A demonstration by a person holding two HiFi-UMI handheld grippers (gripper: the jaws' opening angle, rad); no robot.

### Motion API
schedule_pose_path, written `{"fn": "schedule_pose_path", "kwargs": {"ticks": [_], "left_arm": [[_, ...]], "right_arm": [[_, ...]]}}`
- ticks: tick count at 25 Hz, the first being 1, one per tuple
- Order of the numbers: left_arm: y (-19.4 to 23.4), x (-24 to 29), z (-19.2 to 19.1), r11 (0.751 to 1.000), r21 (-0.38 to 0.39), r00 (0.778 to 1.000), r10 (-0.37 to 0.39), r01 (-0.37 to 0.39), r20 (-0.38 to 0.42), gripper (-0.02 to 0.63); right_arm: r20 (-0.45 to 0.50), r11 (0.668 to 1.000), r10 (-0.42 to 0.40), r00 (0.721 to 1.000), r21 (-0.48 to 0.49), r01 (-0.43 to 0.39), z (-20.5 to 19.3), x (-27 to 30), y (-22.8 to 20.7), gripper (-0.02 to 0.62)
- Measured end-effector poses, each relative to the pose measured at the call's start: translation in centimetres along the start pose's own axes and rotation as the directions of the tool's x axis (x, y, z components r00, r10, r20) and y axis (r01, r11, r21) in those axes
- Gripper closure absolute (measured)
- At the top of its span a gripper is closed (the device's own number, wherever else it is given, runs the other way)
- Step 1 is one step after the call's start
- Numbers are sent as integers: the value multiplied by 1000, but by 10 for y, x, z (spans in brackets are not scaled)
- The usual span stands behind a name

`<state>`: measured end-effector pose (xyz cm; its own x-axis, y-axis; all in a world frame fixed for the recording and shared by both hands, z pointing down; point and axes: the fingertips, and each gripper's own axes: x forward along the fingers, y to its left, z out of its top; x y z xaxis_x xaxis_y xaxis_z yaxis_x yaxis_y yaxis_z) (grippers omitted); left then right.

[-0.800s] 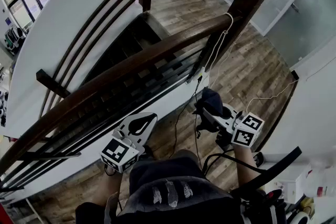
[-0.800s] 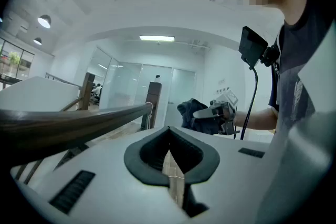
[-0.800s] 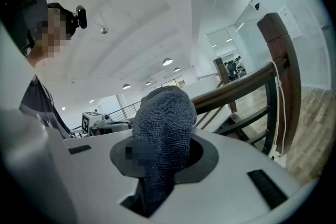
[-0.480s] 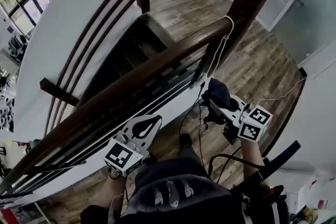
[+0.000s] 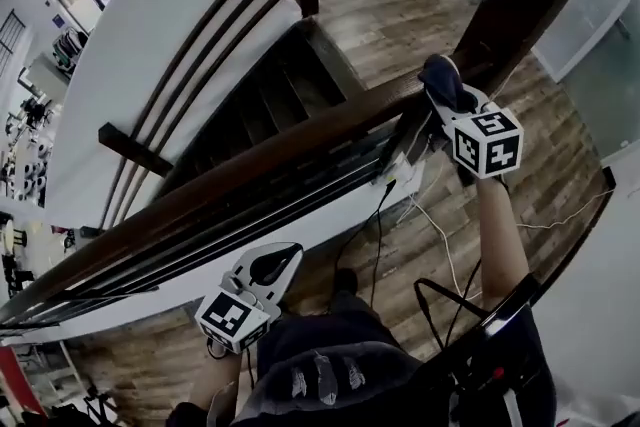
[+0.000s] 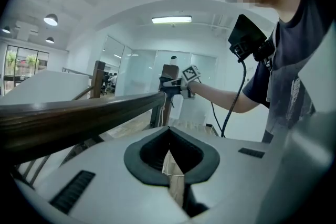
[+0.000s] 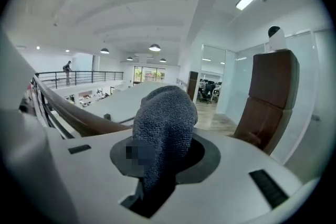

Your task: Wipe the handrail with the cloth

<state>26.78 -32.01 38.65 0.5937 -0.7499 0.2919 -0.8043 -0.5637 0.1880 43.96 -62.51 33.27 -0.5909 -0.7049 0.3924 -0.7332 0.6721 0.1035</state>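
The right gripper has its jaws closed on a dark grey cloth, and the bunched cloth stands up out of them. In the head view this gripper brings the cloth to the top of the wooden handrail, just beside the dark post. I cannot tell whether the cloth presses on the rail. The left gripper has its jaws almost together, with only a thin slit between them and nothing held. It is low, near the person's body, apart from the handrail.
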Motion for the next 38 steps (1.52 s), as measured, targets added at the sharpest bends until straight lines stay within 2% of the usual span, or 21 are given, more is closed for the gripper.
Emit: {"fn": "schedule_pose_path", "kwargs": {"ticks": [3,6,10,15,20,24,27,29,31,35,38], "left_arm": [[1,0,-8,999,-5,998,53,-53,-28,600],[3,-16,-19,994,-22,994,110,-111,-25,600],[18,-46,-34,987,0,986,159,-159,-52,600],[30,-85,-50,984,-29,984,175,-176,-32,600],[38,-162,-88,990,-61,992,129,-129,3,600],[61,-243,-119,991,-82,994,106,-102,37,600],[87,-304,-138,993,-56,995,100,-101,-9,600],[97,-338,-142,993,-24,992,116,-117,-42,600],[102,-368,-146,990,-23,989,141,-142,-45,600],[100,-429,-161,960,-85,963,265,-268,-42,600],[65,-467,-163,939,-105,944,323,-328,-63,600]], "right_arm": [[-64,992,-113,992,-72,108,-4,44,-46,514],[-109,981,-161,981,-123,148,-13,67,-58,515],[-109,990,-124,986,-79,116,-18,72,-34,515],[-125,988,-140,982,-87,130,-12,72,4,515],[-158,998,-51,986,-47,45,-3,79,107,515],[-157,999,-53,986,-1,53,2,82,197,515],[-169,998,-57,984,-10,56,13,91,271,515],[-182,998,-65,981,-35,60,20,94,309,518],[-195,999,-30,980,-40,23,24,95,348,518],[-191,990,78,979,-102,-99,34,90,441,518],[-179,968,186,966,-138,-212,53,70,514,518]]}}
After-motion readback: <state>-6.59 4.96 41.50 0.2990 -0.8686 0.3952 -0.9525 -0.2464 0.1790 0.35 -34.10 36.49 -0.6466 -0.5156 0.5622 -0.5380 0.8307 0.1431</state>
